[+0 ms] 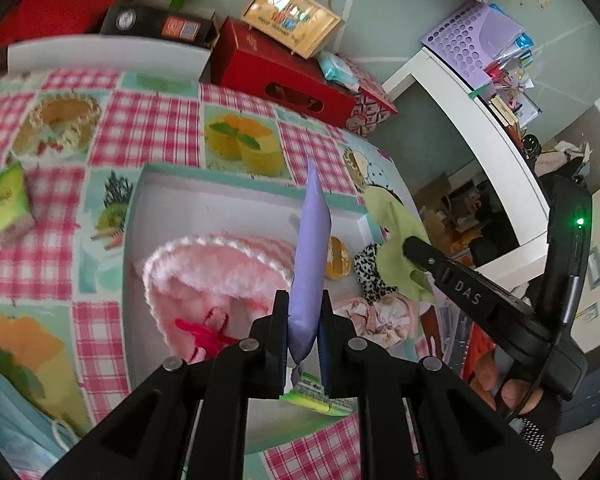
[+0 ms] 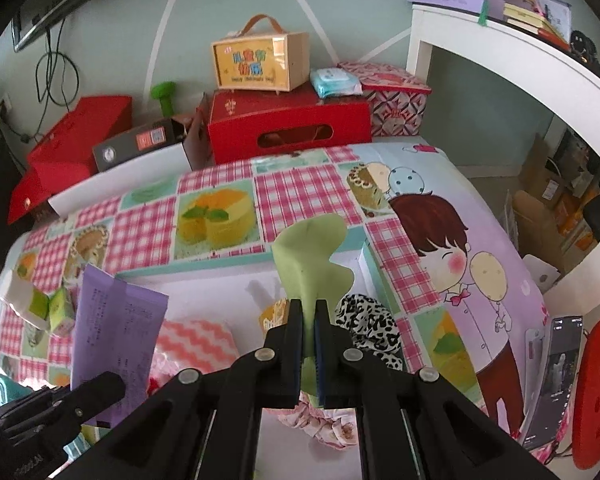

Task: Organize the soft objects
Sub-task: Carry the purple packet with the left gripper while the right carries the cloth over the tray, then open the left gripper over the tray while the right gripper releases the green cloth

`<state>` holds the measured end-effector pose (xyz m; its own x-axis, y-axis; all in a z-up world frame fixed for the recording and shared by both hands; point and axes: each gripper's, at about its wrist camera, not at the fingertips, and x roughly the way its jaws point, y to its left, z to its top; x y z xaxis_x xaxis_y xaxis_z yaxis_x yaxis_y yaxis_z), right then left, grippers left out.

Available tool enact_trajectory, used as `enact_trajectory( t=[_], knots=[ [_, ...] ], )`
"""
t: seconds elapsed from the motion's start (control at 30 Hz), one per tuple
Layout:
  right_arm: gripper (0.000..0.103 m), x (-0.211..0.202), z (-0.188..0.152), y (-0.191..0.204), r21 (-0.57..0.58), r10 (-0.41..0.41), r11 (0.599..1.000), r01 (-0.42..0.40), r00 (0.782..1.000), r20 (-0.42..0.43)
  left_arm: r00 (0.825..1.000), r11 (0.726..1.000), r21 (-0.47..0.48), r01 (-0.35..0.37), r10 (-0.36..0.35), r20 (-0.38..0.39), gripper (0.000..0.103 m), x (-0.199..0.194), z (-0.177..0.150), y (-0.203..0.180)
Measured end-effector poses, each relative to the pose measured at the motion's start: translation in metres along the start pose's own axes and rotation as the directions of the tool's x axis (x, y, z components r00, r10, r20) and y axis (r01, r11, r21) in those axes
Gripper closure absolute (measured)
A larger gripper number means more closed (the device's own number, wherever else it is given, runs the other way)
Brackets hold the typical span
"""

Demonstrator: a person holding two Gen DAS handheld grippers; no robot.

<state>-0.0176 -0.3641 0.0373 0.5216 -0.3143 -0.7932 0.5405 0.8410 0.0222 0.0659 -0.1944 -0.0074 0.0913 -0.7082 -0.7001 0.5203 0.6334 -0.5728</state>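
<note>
The left gripper (image 1: 304,316) is clamping a purple pouch (image 1: 310,252), and the right gripper (image 2: 309,320) is clamping a green cloth (image 2: 312,256). Both things are hanging over the white tray (image 1: 220,196) that is lying on the checked surface (image 1: 140,120).

The pouch is standing edge-on, its long axis running away from the left gripper toward the tray's far edge, above the pink hat (image 1: 216,268) that is filling the tray's left half. The cloth is flopping forward above the tray's right corner, just over the leopard scrunchie (image 2: 370,320).

Judging by this, each gripper is sitting almost directly above its drop spot, the right one nearer the tray's right edge, so the coming move looks like a short lowering and release, not a reach.
</note>
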Motion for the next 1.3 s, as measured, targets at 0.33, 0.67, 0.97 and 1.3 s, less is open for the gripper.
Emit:
enact_trajectory(
  t=[0.33, 0.67, 0.97, 1.3],
  knots=[
    [0.097, 0.029, -0.011, 0.02, -0.075, -0.004, 0.997, -0.002, 0.996, -0.09, 0.997, 0.994, -0.108, -0.01, 0.001, -0.081, 0.091, 0.019, -0.009, 0.025],
    [0.095, 0.044, -0.019, 0.033, -0.114, 0.006, 0.993, -0.024, 0.988, -0.152, 0.99, 0.983, -0.165, -0.084, 0.064, -0.125, 0.084, 0.027, -0.014, 0.042],
    [0.094, 0.056, -0.026, 0.041, -0.14, 0.005, 0.99, -0.036, 0.975, -0.22, 0.985, 0.985, -0.117, -0.124, 0.108, -0.134, 0.07, 0.025, -0.013, 0.033],
    [0.089, 0.033, -0.018, 0.044, -0.125, 0.037, 0.99, -0.058, 0.986, -0.165, 0.984, 0.987, -0.007, -0.16, 0.159, -0.076, 0.06, 0.001, -0.008, 0.011]
  ],
)
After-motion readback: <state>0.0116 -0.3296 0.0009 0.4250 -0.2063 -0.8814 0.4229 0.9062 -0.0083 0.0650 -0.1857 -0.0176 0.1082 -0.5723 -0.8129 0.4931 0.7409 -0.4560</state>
